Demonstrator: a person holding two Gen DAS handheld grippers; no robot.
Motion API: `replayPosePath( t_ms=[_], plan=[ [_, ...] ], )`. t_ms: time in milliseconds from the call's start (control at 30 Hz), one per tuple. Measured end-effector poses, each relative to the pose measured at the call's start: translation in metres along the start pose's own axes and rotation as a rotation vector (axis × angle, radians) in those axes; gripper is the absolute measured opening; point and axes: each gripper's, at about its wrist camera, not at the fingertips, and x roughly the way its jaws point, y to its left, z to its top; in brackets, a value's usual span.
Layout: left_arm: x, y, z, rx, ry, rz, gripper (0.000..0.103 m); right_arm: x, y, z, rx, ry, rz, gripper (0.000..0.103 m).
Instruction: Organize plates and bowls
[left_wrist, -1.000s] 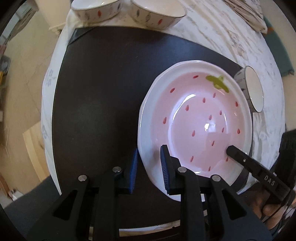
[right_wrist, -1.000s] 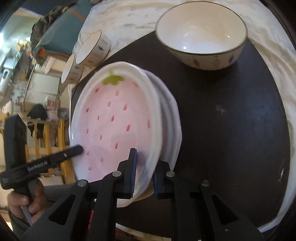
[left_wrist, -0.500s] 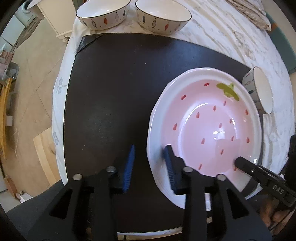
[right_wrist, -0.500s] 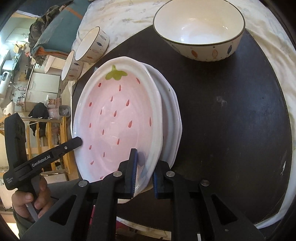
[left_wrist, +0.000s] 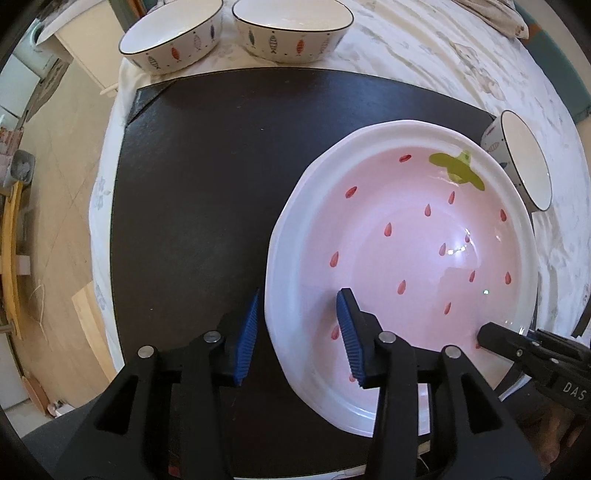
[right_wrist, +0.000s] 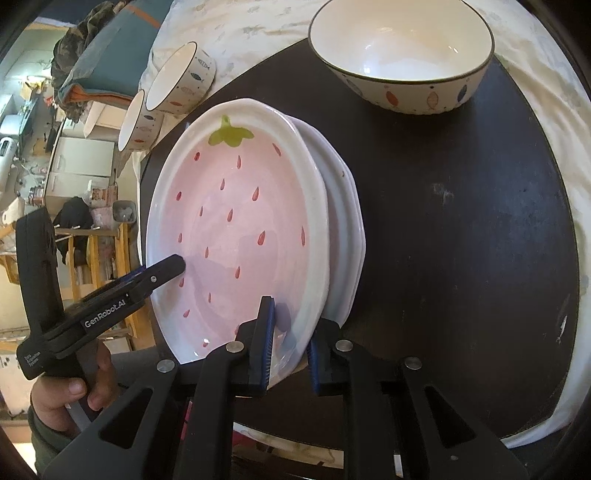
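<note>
Strawberry plate (left_wrist: 406, 258) (pink well, red seeds, green leaf, white rim) sits on top of a white plate (right_wrist: 347, 236) on the black mat (left_wrist: 203, 166). The lower plate's edge peeks out on one side in the right wrist view.

Left gripper (left_wrist: 299, 332): jaws have just been opening. They now straddle the strawberry plate's rim with a visible gap on both sides, pads not pressing, so nothing is gripped. It points straight down at the mat.

Right gripper (right_wrist: 288, 350): jaws narrow, clamped on the near rim of the strawberry plate, one blue pad inside the well and the other outside under the edge. Can't tell if the lower plate's rim is caught too.

A hand (right_wrist: 66, 398) holding the left gripper's handle shows in the right wrist view.

Around the mat: two fish-pattern bowls (left_wrist: 173, 37) side by side on the marbled tablecloth (left_wrist: 424, 55) at the far edge, another small bowl (left_wrist: 524, 158) just beside the strawberry plate's leaf end, and a larger bowl (right_wrist: 402, 55) on the mat's far corner.
</note>
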Motion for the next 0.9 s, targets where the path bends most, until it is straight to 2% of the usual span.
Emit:
replayPosePath(
  t_ms=[67,233,300,333,400,433,467,500,533,567,733,900],
  plan=[
    [0.003,0.001,0.0,-0.005,0.011,-0.004,0.048,-0.002,0.002,0.001,-0.01,0.009,-0.018,0.019],
    [0.009,-0.004,0.001,0.007,0.025,-0.004,0.049,-0.014,0.005,0.003,-0.055,-0.014,-0.075,0.019],
    [0.008,-0.004,0.0,0.005,0.024,-0.015,0.049,-0.019,0.009,0.002,-0.103,-0.036,-0.145,0.017],
    [0.008,-0.004,0.0,0.007,0.023,-0.009,0.049,-0.022,0.014,0.001,-0.146,-0.056,-0.232,0.021],
    [0.008,-0.003,0.001,0.006,0.022,-0.001,0.049,-0.025,0.019,-0.001,-0.202,-0.093,-0.33,0.022],
    [0.008,-0.002,0.001,-0.001,0.025,-0.001,0.049,-0.027,0.02,-0.001,-0.207,-0.11,-0.349,0.023],
    [0.008,0.0,0.001,-0.01,0.03,-0.001,0.049,-0.03,0.02,0.0,-0.201,-0.141,-0.377,0.028],
    [0.008,0.002,0.001,-0.019,0.034,-0.004,0.049,-0.032,0.019,0.003,-0.194,-0.168,-0.392,0.054],
    [0.007,0.003,0.001,-0.026,0.034,-0.004,0.049,-0.033,0.017,0.004,-0.183,-0.193,-0.394,0.085],
    [0.006,0.004,0.002,-0.032,0.03,0.005,0.049,-0.035,0.015,0.006,-0.17,-0.222,-0.386,0.093],
    [-0.002,0.009,0.008,-0.055,-0.004,0.013,0.049,-0.032,0.003,0.017,-0.104,-0.256,-0.34,0.096],
    [-0.007,0.017,0.01,-0.097,-0.023,0.012,0.05,-0.012,0.007,0.028,-0.111,-0.236,-0.368,0.096]
  ],
)
